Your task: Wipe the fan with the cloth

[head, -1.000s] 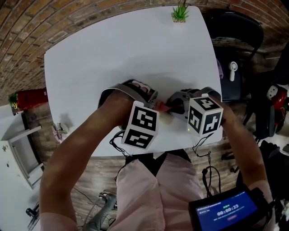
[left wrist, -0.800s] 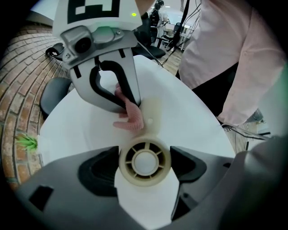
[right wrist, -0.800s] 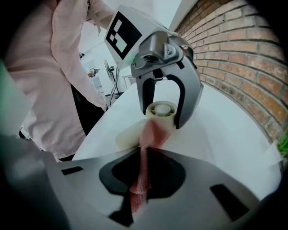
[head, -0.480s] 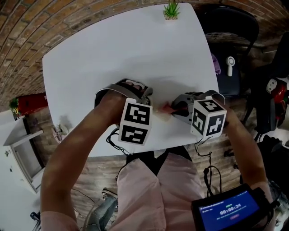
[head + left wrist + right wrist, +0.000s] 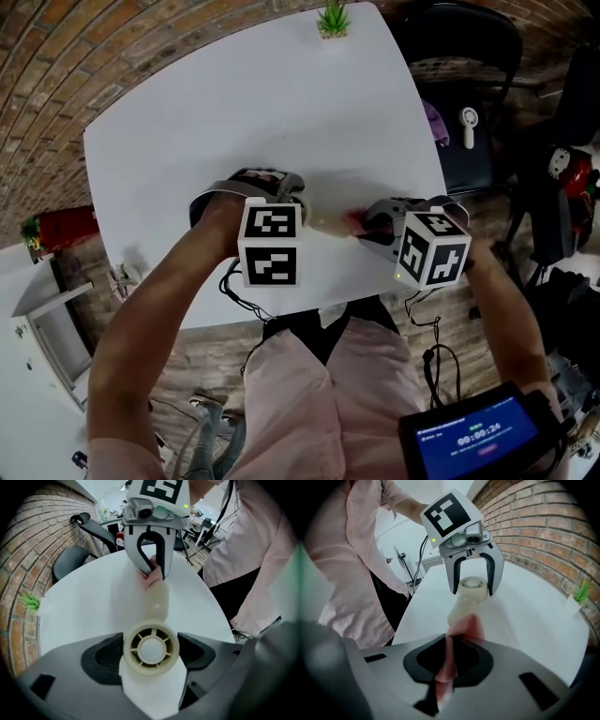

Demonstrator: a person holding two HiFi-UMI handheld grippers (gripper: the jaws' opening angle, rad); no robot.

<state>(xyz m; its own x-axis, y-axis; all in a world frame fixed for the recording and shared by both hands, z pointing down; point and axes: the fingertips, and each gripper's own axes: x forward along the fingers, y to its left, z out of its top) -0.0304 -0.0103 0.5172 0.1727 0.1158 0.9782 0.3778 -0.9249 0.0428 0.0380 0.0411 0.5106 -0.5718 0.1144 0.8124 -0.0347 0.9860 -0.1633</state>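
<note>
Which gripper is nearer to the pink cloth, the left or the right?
Right. The right gripper is shut on the cloth, which touches the handle end of the fan. The left gripper holds the fan by its round head, at the other end, apart from the cloth.

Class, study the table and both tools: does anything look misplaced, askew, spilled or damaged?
Nothing stands out. The left tool grips the cream fan, the right tool holds the pink cloth against its handle, and the plant stands upright at the far edge of the table.
</note>
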